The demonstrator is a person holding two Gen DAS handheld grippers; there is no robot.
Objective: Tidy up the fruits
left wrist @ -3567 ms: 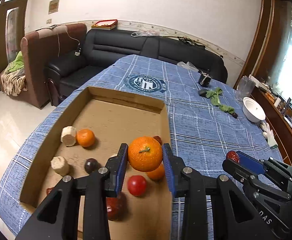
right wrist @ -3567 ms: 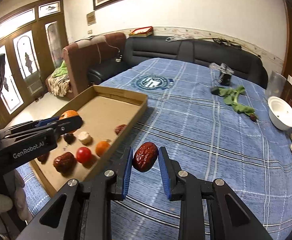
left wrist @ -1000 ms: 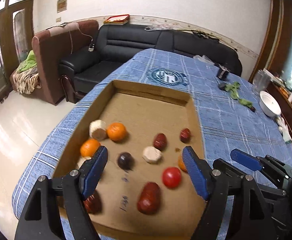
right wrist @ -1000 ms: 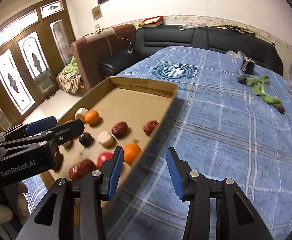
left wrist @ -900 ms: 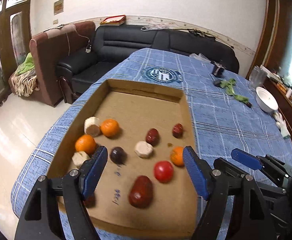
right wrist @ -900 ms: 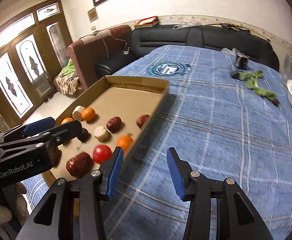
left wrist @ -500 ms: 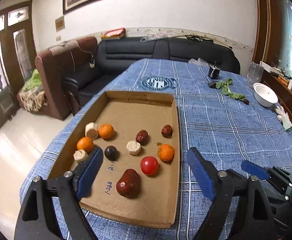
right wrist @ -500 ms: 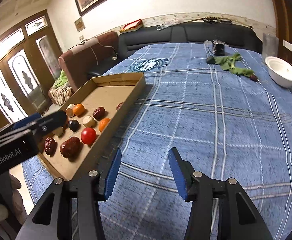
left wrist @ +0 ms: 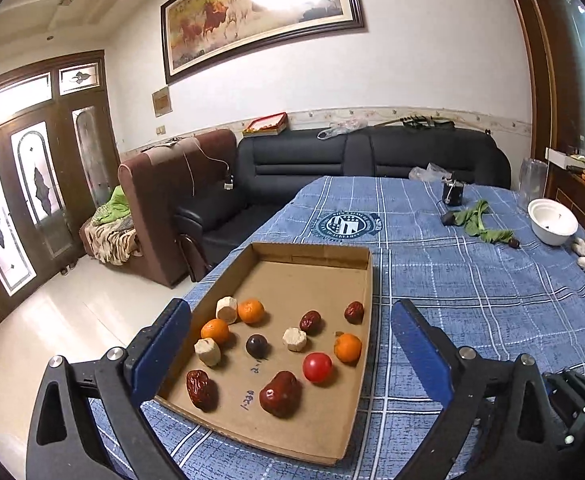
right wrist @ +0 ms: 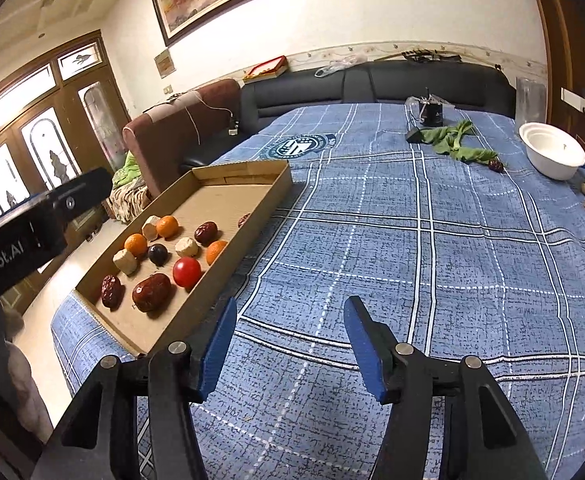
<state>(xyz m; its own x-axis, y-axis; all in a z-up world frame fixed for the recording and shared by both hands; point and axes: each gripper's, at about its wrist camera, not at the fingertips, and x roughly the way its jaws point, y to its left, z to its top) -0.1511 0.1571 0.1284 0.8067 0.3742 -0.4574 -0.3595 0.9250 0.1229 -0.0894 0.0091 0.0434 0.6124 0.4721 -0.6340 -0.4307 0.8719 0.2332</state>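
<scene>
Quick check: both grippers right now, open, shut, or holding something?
Left gripper: open wide, jaws just been opening, nothing between them.
Right gripper: open, jaws just been opening, nothing between them.

We're looking at a shallow cardboard tray point(left wrist: 366, 292) sitting on the blue plaid bench, open on top, with all the fruit lying loose on its floor. Three small oranges point(left wrist: 251, 310) are sitting in there, two near the left wall and one by the right wall. A shiny red tomato point(left wrist: 317, 367) is resting just in front of that right one. We're counting four wrinkly red dates; the biggest date point(left wrist: 281, 393) is lying at the front. A dark round plum point(left wrist: 257, 345) is sitting mid-tray, with three pale beige chunks point(left wrist: 294, 339) scattered around it. One more dark red fruit point(right wrist: 495, 166) is lying far off on the bench.
</scene>
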